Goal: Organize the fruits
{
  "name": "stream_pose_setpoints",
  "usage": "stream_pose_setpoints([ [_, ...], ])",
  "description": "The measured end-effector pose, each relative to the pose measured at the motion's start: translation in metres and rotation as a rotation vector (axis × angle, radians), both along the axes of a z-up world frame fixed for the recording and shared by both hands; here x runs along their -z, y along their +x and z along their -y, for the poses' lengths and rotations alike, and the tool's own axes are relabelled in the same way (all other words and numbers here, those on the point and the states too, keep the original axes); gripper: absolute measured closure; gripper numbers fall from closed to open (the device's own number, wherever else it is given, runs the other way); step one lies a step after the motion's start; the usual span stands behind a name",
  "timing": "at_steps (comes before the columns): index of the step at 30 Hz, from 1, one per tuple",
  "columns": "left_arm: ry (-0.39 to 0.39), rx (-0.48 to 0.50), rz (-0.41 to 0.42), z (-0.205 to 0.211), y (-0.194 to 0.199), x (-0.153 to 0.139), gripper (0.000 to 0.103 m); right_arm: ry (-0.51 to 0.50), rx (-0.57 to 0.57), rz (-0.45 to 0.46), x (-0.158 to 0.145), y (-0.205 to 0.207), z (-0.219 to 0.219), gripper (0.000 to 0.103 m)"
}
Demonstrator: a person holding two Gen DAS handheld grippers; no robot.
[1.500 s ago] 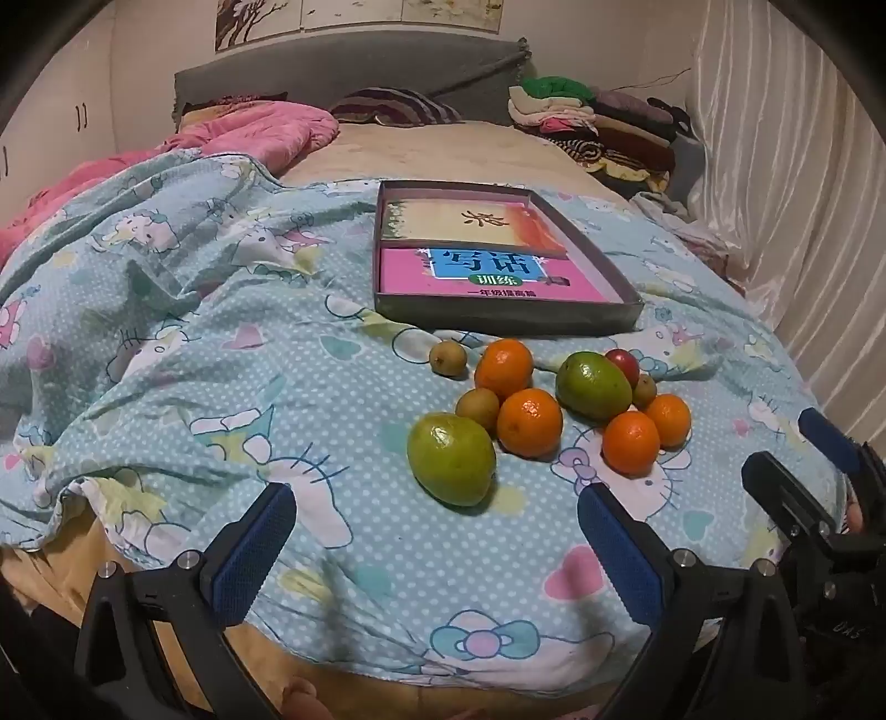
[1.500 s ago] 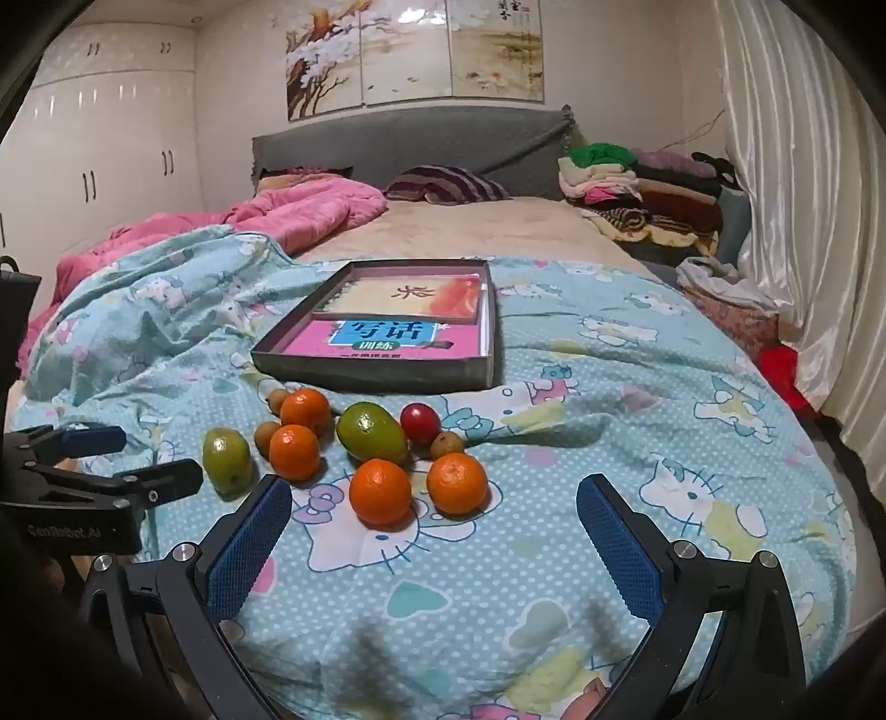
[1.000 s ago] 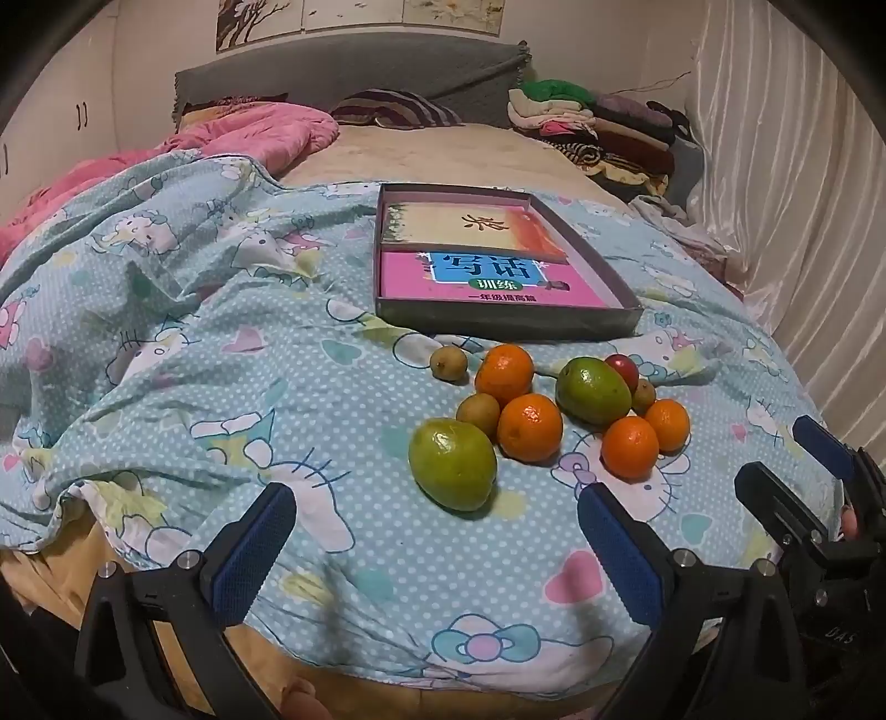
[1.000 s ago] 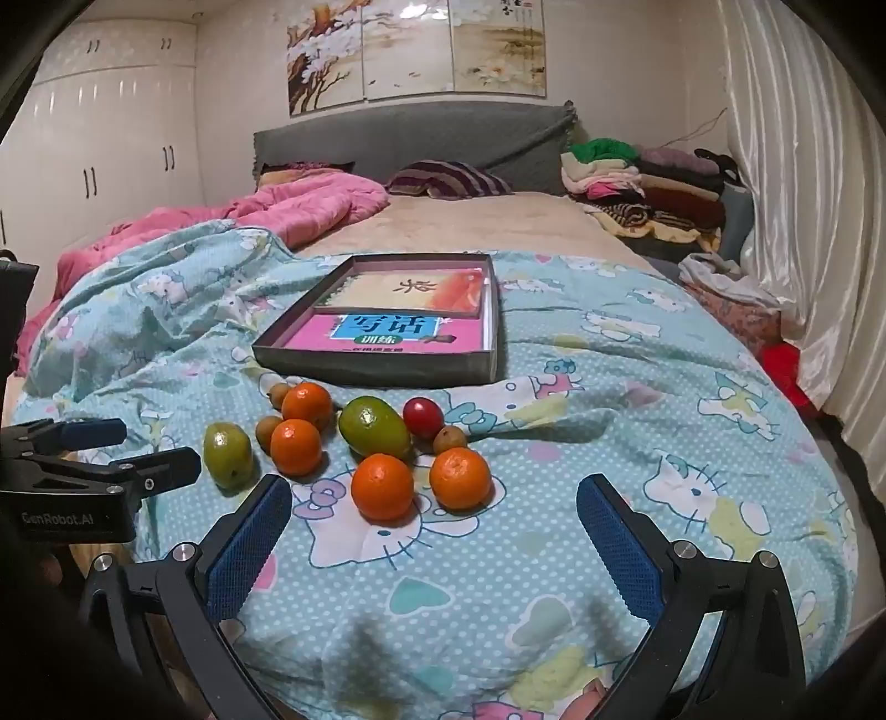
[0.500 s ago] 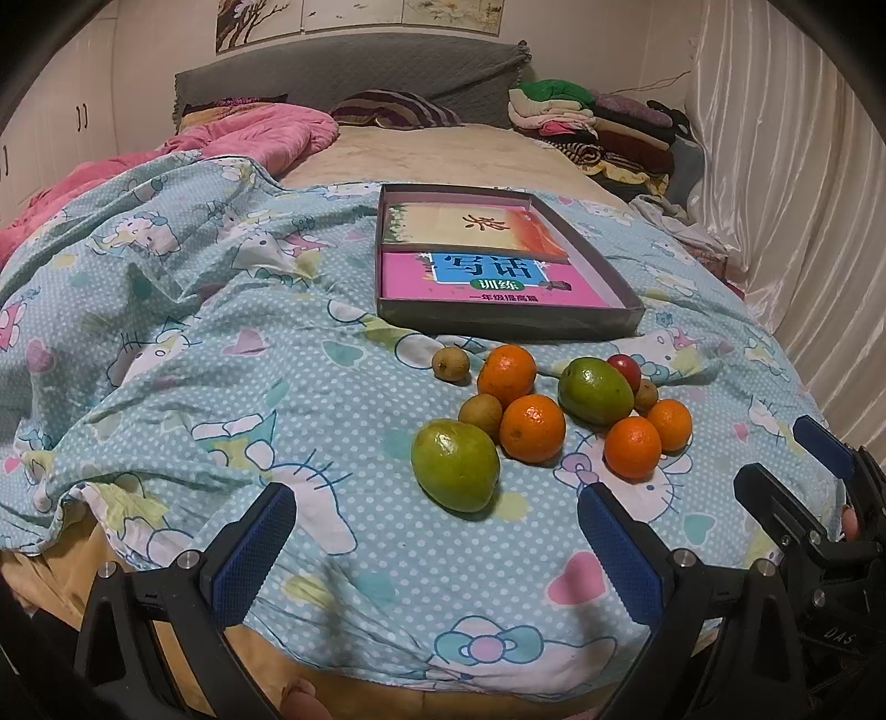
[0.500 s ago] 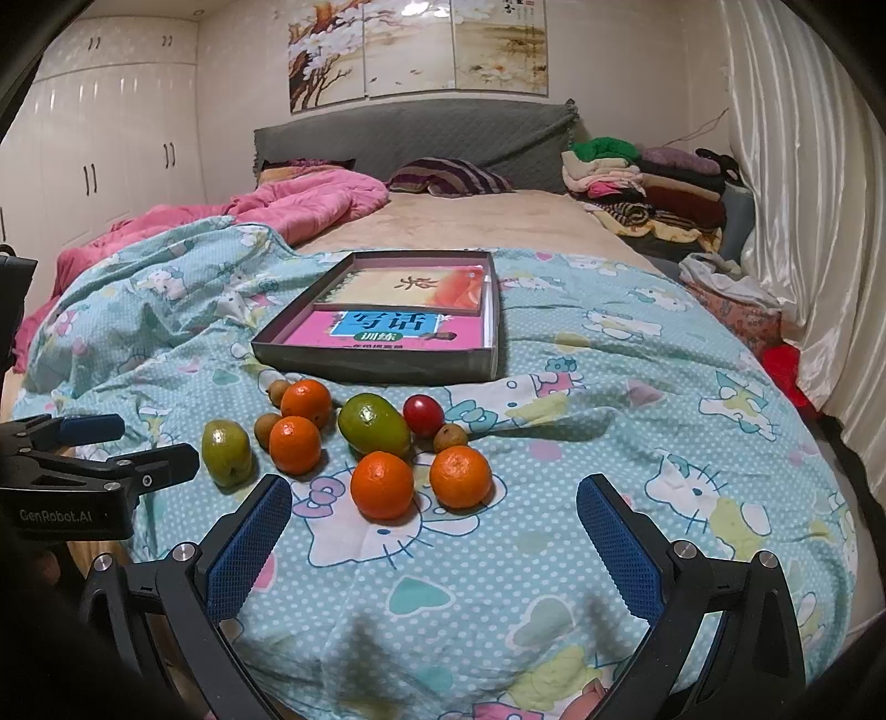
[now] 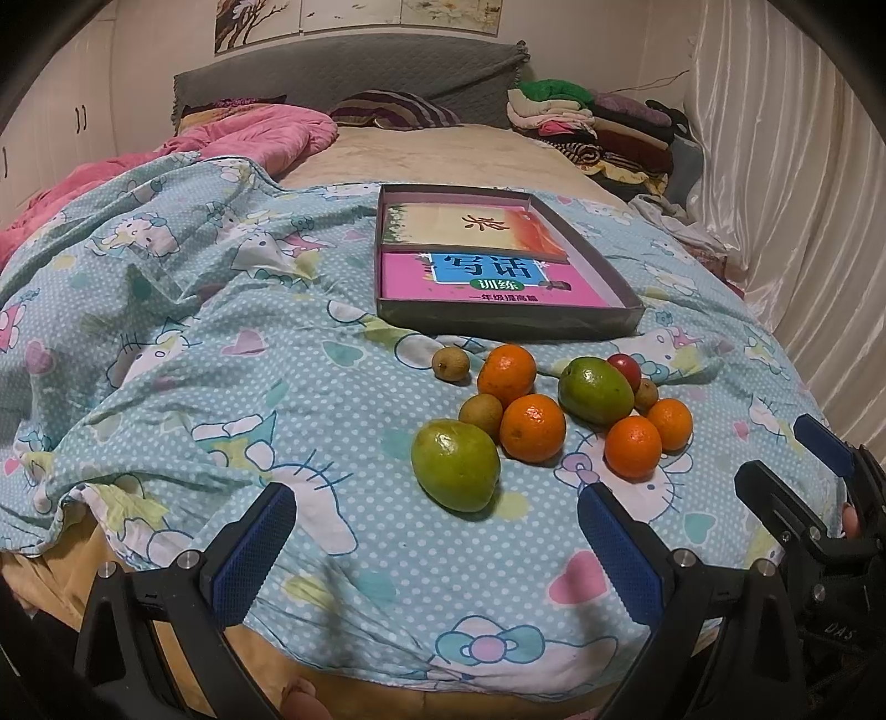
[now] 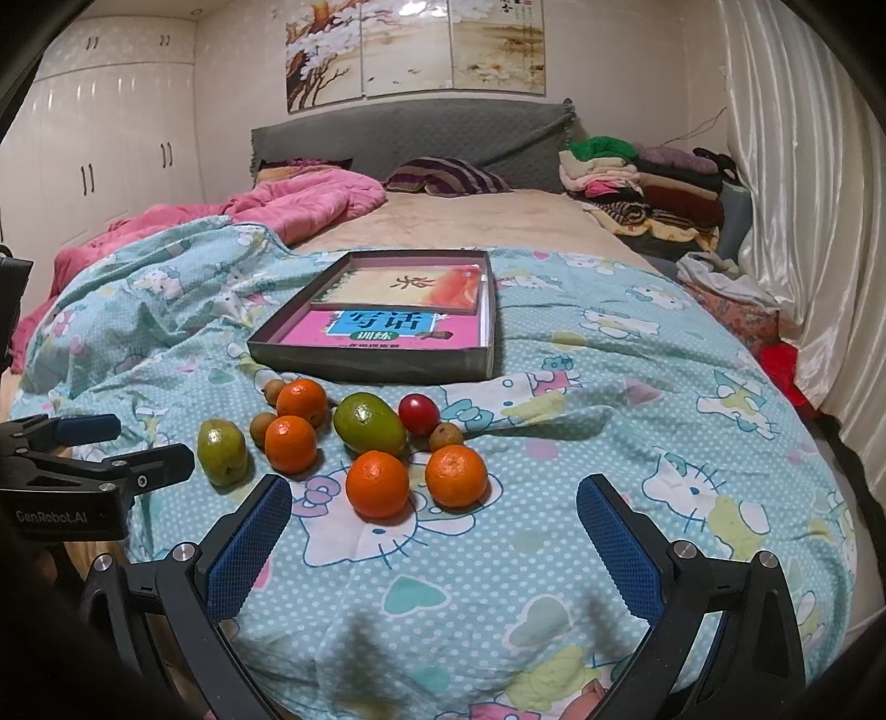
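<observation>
Fruits clustered on the blue cartoon-print quilt (image 7: 232,387), just in front of the grey box (image 7: 515,321) of booklets: four oranges (image 8: 377,483), two green mangoes (image 7: 455,464), one red fruit (image 8: 418,414), three small brown ones (image 7: 450,363). Left gripper (image 7: 437,545) low at the near edge, fingers wide apart, holding nothing. Right gripper (image 8: 434,545) alongside, likewise spread, gripping nothing. Pink blanket (image 8: 288,210) bunched beyond.

Grey headboard (image 8: 410,138), white wardrobes (image 8: 99,160), cream curtain (image 8: 803,194), wall paintings (image 8: 415,50).
</observation>
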State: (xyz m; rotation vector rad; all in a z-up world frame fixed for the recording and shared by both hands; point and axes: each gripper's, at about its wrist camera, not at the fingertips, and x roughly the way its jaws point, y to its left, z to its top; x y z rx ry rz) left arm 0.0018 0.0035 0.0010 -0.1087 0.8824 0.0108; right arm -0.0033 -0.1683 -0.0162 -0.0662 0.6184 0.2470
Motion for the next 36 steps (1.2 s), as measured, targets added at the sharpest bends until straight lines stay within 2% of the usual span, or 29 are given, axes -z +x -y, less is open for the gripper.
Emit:
stream_pose_setpoints([
  [23,0.005,-0.005,-0.008,-0.004,0.003,0.006,0.001,-0.017,0.017,-0.020,0.008,0.008,0.005,0.000],
  [36,0.003,0.012,-0.044,-0.012,0.021,0.024,0.001,-0.099,0.049,-0.101,0.030,0.051,0.015,0.000],
])
